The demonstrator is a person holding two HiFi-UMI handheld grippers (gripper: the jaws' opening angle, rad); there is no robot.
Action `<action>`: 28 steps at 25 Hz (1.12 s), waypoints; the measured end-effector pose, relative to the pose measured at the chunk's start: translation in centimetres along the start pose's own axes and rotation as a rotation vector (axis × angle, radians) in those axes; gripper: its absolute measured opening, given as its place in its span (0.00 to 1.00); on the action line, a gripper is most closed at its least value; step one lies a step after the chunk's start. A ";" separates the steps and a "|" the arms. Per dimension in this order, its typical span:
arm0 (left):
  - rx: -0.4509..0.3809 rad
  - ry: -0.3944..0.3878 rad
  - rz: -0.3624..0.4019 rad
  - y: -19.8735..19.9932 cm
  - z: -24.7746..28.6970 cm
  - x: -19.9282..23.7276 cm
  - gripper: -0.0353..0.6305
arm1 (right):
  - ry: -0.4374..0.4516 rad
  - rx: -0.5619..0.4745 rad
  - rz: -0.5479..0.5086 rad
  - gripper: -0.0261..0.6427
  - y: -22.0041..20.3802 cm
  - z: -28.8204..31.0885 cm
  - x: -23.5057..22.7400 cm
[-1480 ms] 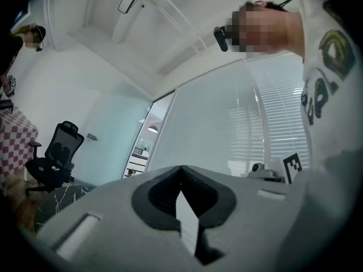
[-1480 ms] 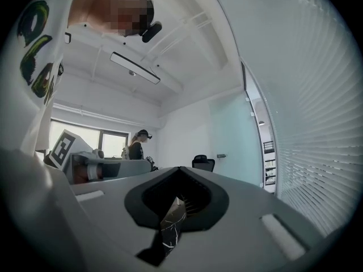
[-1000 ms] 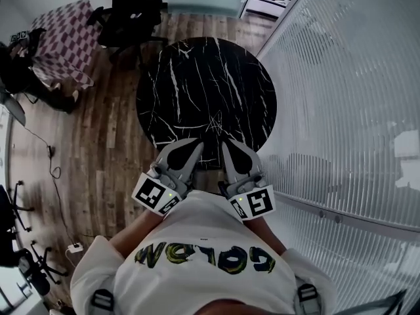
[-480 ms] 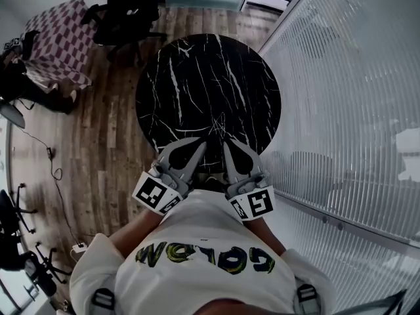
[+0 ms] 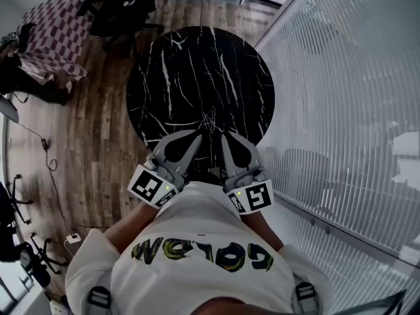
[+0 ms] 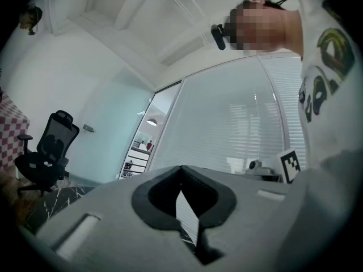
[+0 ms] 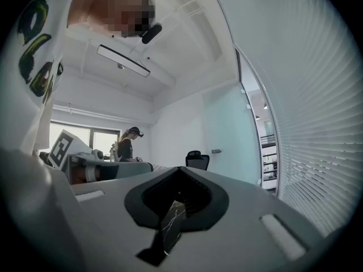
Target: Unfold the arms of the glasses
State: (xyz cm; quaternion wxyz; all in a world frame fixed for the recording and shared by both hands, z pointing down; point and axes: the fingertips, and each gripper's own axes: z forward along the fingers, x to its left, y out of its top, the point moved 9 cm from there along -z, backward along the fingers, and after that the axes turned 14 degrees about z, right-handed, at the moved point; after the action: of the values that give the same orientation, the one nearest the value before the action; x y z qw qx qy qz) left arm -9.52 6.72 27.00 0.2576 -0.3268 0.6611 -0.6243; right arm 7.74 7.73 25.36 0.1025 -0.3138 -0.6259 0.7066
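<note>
Evidently awaiting a start, the left tongs (image 5: pixel 198 136) and right tongs (image 5: pixel 224 137) hover clenched and empty over the near edge of the black bench (image 5: pixel 197 64), where no glasses stand out among its veins.

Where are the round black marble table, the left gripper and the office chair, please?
round black marble table (image 5: pixel 197 64): head view, bare top.
left gripper (image 5: pixel 199 135): head view, its shut fingertips.
office chair (image 6: pixel 57 134): left gripper view, backrest.

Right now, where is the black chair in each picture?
Head view: black chair at the top, beyond the table.
Left gripper view: at the far left.
Right gripper view: small, in the middle.
Shared landmark: the slatted blind wall, on the right in each.
</note>
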 end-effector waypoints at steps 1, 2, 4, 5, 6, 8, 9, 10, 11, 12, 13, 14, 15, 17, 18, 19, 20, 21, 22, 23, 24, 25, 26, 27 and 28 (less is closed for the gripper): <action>0.004 0.004 0.000 -0.1 0.4 -0.1 0.05 | 0.003 0.003 0.000 0.04 0.1 -0.1 -0.5; 0.009 0.008 -0.001 -0.2 0.8 -0.3 0.05 | 0.006 0.007 0.002 0.04 0.3 -0.2 -1.0; 0.017 0.012 -0.001 -0.5 1.5 -0.6 0.05 | 0.012 0.016 0.007 0.04 0.4 -0.4 -1.9; 0.021 0.014 0.000 -0.6 1.8 -0.8 0.05 | 0.014 0.021 0.009 0.04 0.5 -0.5 -2.3; 0.025 0.014 0.001 -0.8 2.1 -0.9 0.05 | 0.015 0.024 0.011 0.04 0.5 -0.5 -2.6; 0.031 0.012 0.002 -1.2 2.7 -0.9 0.05 | 0.015 0.029 0.009 0.04 0.4 -0.4 -3.4; 0.035 0.011 0.001 -1.4 2.9 -0.8 0.05 | 0.015 0.032 0.009 0.04 0.2 -0.3 -3.7; 0.040 0.009 0.001 -1.7 3.1 -0.8 0.06 | 0.014 0.036 0.010 0.04 0.1 -0.2 -3.9; 0.047 0.007 0.000 -1.9 3.2 -0.8 0.05 | 0.012 0.041 0.013 0.04 -0.1 -0.2 -4.1; 0.052 0.004 -0.002 -2.1 3.3 -0.8 0.05 | 0.010 0.046 0.014 0.04 -0.2 -0.2 -4.2; 0.058 0.001 -0.002 -2.4 3.5 -0.8 0.05 | 0.009 0.051 0.013 0.04 -0.4 -0.1 -4.4; 0.063 -0.002 -0.002 -2.6 3.6 -0.8 0.06 | 0.008 0.056 0.013 0.04 -0.6 -0.1 -4.5; 0.070 -0.004 -0.003 -2.9 3.8 -0.7 0.06 | 0.006 0.063 0.015 0.04 -0.9 0.0 -4.7; 0.087 -0.007 -0.007 -3.5 4.0 -0.5 0.06 | 0.003 0.081 0.021 0.04 -1.5 0.2 -5.1; 0.096 -0.007 -0.012 -3.9 4.1 -0.5 0.06 | 0.001 0.092 0.023 0.04 -1.8 0.2 -5.2; 0.105 -0.008 -0.016 -4.2 4.1 -0.4 0.06 | -0.001 0.103 0.023 0.04 -2.1 0.3 -5.3; 0.115 -0.008 -0.020 -4.6 4.1 -0.3 0.06 | -0.003 0.115 0.024 0.04 -2.4 0.4 -5.4; 0.126 -0.009 -0.024 -5.0 4.1 -0.3 0.06 | -0.005 0.126 0.026 0.04 -2.8 0.5 -5.5; 0.137 -0.010 -0.028 -5.4 4.1 -0.3 0.06 | -0.007 0.136 0.028 0.04 -3.1 0.5 -5.6; 0.149 -0.011 -0.032 -5.9 4.0 -0.3 0.06 | -0.010 0.146 0.031 0.04 -3.4 0.5 -5.7; 0.160 -0.013 -0.036 -6.3 3.9 -0.4 0.06 | -0.014 0.156 0.033 0.04 -3.7 0.4 -5.8; 0.169 -0.014 -0.041 -6.7 3.8 -0.4 0.06 | -0.017 0.167 0.036 0.04 -4.1 0.4 -5.8; 0.177 -0.015 -0.045 -7.1 3.7 -0.5 0.06 | -0.019 0.176 0.040 0.04 -4.3 0.4 -5.9; 0.182 -0.016 -0.049 -7.4 3.6 -0.5 0.06 | -0.020 0.184 0.044 0.04 -4.6 0.3 -6.0; 0.185 -0.016 -0.052 -7.6 3.5 -0.6 0.06 | -0.021 0.193 0.047 0.04 -4.8 0.3 -6.0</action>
State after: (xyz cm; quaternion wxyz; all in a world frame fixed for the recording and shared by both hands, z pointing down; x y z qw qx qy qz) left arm -5.66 4.81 34.17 0.2756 -0.3239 0.5898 -0.6865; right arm 11.05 5.20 31.80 0.1089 -0.3095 -0.5486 0.7691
